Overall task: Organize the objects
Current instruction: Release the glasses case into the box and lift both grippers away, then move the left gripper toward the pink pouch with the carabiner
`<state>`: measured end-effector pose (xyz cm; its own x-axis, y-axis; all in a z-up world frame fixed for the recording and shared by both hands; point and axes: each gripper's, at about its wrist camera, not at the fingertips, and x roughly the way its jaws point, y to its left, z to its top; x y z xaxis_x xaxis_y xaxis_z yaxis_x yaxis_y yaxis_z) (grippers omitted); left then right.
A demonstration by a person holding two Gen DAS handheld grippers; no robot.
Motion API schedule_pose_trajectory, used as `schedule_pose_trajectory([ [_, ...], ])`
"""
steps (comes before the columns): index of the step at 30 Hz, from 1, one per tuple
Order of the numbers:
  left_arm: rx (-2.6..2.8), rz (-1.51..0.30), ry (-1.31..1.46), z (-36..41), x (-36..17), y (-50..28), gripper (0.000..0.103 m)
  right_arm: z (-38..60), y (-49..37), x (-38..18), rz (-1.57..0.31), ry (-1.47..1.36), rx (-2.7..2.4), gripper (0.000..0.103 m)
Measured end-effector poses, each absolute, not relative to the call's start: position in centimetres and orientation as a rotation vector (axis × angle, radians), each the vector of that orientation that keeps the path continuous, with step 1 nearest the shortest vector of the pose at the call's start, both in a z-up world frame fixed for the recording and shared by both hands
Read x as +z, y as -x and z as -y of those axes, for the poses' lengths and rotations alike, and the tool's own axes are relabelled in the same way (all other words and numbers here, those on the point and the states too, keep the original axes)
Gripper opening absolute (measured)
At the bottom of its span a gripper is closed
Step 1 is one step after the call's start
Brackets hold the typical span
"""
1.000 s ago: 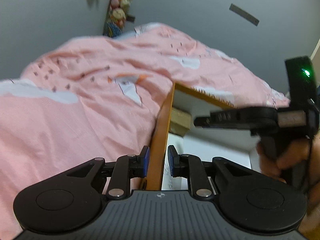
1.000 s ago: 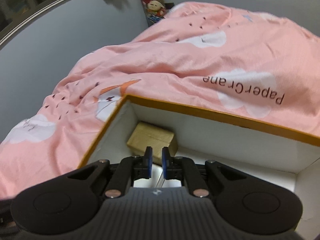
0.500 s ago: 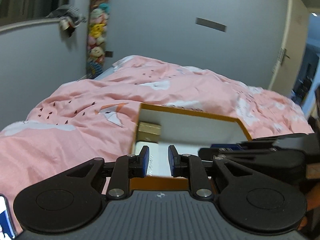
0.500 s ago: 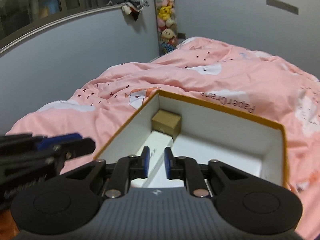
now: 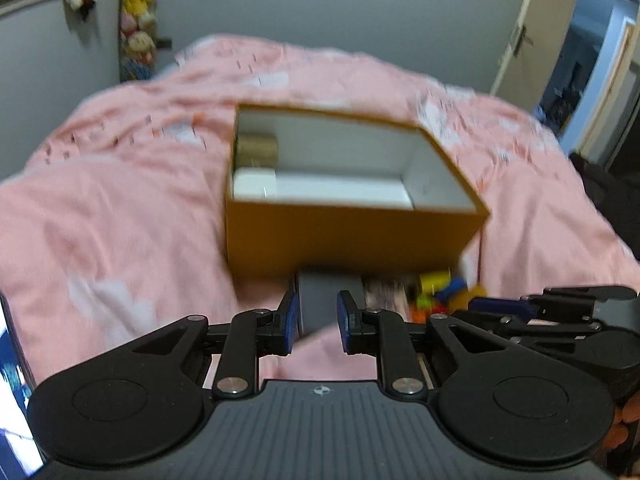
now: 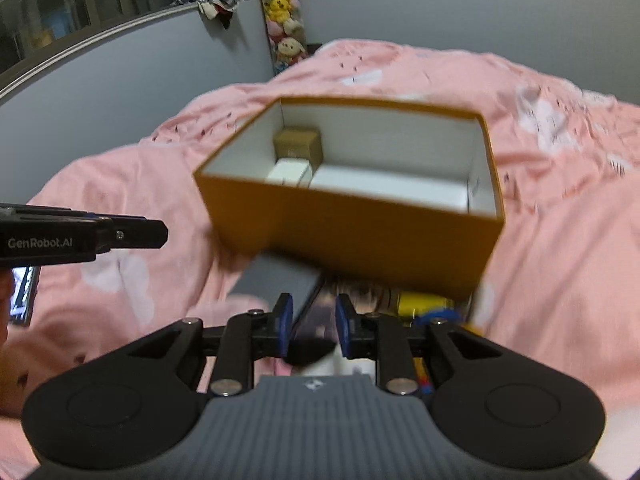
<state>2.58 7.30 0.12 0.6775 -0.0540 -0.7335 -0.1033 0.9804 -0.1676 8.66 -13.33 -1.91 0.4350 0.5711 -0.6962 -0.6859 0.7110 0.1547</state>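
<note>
I see a bed covered by a rumpled pink duvet with white cloud prints point(image 5: 120, 216) filling most of both views. Plain grey walls point(image 6: 168, 92) close in behind it. In the far left corner hangs a tall column of colourful plush toys point(image 6: 282, 20). A dark window with a curved grey sill point(image 6: 60, 20) sits far left, clothes heaped on it. Far right, a pale door point(image 5: 528, 28) stands open to a bluish-lit hallway.

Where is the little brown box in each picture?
Left wrist view: the little brown box sits in the far left corner inside the orange box, left of centre.
Right wrist view: the little brown box sits in that same far corner, near the middle.
Shared landmark: the white box right before it.
</note>
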Motion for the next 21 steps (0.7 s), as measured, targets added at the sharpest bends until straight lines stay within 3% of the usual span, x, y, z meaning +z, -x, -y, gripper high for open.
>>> schedule_pose_trajectory([
  [14,-0.023,-1.182,0.112,-5.4,-6.6,-0.8,0.023,10.4,-3.7,-6.3,-0.987,0.386,0.976,0.025],
  [17,-0.012,-1.191,0.091,-5.3,-7.0,-0.7,0.023,9.8,-4.1,-7.4,-1.004,0.42,0.947,0.043],
  [21,0.001,-1.171,0.101,-5.7,-6.8,-0.4,0.023,8.8,-5.3,-9.7,-1.138,0.409,0.975,0.048],
])
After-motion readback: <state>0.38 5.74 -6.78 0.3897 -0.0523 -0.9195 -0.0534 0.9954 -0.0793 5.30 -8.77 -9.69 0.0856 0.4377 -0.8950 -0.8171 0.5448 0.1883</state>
